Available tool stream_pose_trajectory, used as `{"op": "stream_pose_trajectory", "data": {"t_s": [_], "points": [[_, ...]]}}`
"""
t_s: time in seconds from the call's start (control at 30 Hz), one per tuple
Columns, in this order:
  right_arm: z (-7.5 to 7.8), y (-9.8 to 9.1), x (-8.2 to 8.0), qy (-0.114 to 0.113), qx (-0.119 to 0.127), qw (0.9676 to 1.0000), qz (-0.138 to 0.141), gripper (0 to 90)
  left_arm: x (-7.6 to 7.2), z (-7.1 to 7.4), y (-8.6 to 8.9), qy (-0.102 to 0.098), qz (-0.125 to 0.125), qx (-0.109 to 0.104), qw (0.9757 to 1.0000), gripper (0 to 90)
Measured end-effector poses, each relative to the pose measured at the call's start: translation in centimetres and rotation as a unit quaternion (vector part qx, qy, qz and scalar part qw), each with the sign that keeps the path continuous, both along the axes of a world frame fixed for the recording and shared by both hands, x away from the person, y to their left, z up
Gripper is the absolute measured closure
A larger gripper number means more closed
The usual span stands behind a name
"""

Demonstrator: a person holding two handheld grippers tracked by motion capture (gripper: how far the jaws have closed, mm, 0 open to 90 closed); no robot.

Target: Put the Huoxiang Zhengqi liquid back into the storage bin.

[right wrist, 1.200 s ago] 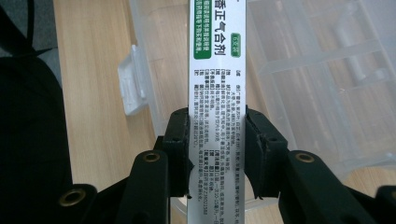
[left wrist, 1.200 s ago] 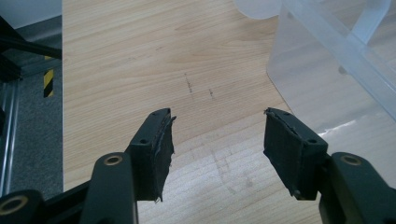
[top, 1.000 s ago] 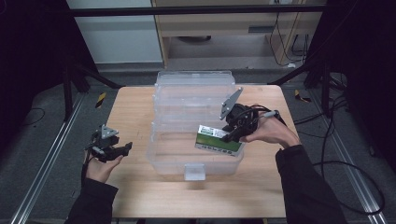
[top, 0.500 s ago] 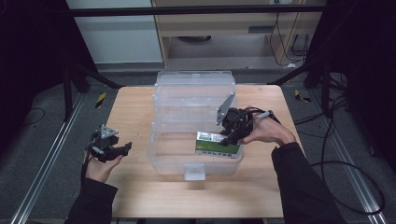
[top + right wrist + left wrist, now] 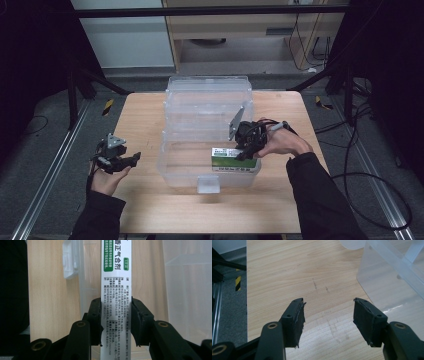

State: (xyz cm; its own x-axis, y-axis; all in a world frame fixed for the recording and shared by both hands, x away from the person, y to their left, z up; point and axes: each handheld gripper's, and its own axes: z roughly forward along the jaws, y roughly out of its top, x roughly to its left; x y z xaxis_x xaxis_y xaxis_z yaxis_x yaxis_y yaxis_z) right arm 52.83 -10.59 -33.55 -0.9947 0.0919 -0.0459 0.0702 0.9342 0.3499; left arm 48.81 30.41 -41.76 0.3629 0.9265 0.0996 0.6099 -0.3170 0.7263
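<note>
Your right gripper clamped a slim, flat-sided white carton with green bands and small Chinese print, at the 4 o'clock corner inside the clear, ribbed plastic bin. Your left gripper stood wide apart, holding nothing, over the pale wood-grain table at 9 o'clock.

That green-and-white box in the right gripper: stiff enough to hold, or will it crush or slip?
The box looks like thin printed carton, so probably light and somewhat crushable. Its faces stay flat between the right gripper pads, so it seems stiff enough for this grip. The glossy print may be slippery; held near one end, it could pivot when set in the bin.
</note>
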Motion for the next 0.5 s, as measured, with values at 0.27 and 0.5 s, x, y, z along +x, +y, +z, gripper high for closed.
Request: {"op": "stream_pose_trajectory", "data": {"t_s": [0.27, 0.5], "points": [[-0.8, -0.1, 0.0, 0.002, 0.002, 0.9999, 0.01, 64.5, 0.0, -0.1, -0.1, 0.001, -0.001, 0.001, 1.0, 41.2], [-1.3, 0.1, 0.0, 0.006, -0.004, 0.9999, 0.012, 64.3, 0.1, -0.2, -0.1, 0.002, -0.001, 0.003, 1.0, 41.1]]}}
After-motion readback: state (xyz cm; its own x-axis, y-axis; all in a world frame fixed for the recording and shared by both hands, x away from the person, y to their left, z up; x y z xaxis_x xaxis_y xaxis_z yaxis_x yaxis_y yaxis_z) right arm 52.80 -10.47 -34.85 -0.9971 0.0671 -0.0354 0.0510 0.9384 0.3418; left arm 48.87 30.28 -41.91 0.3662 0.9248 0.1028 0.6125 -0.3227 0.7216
